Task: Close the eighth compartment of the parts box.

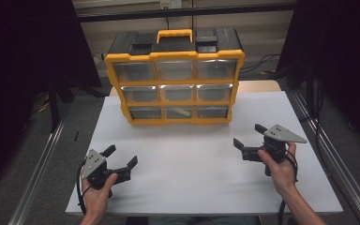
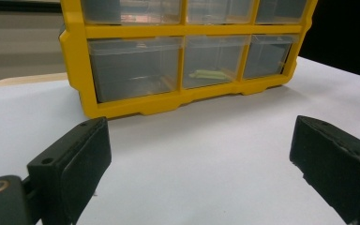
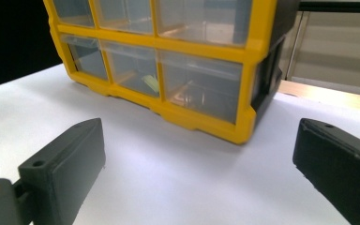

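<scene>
The yellow-framed plastic organiser cabinet with nine clear drawers point(image 1: 174, 86) stands upright near the far edge of the white table point(image 1: 197, 183), about midway between its left and right edges, drawer fronts facing the person. It has a black top and back and a yellow carry handle point(image 1: 174, 35) on top. Judged from its look, it is stiff, moulded plastic, light for its bulk, and nearly empty: a small pale green piece point(image 2: 207, 74) lies in the bottom middle drawer, and the other drawers show little or nothing inside. The clear drawers are smooth and probably slippery, with shallow lips along their upper edges; a jaw would best catch a drawer there, or take the cabinet by the handle. Pulling a drawer may drag the light cabinet forward unless the other gripper steadies it.

The left gripper point(image 1: 120, 157) is held over the near left part of the table, its jaws spread wide and holding nothing; its own view looks at the bottom and middle rows. The right gripper point(image 1: 248, 136) is held over the near right part, jaws likewise wide apart and empty, facing the cabinet's right front corner. Both are well apart from the cabinet.

A broad stretch of bare table lies between grippers and cabinet, so drawers can slide out freely. A strip of wooden surface point(image 1: 261, 86) shows beyond the far edge. Metal rails point(image 1: 42, 159) run beside the left and right edges, and dark curtains point(image 1: 342, 56) hang on both sides.
</scene>
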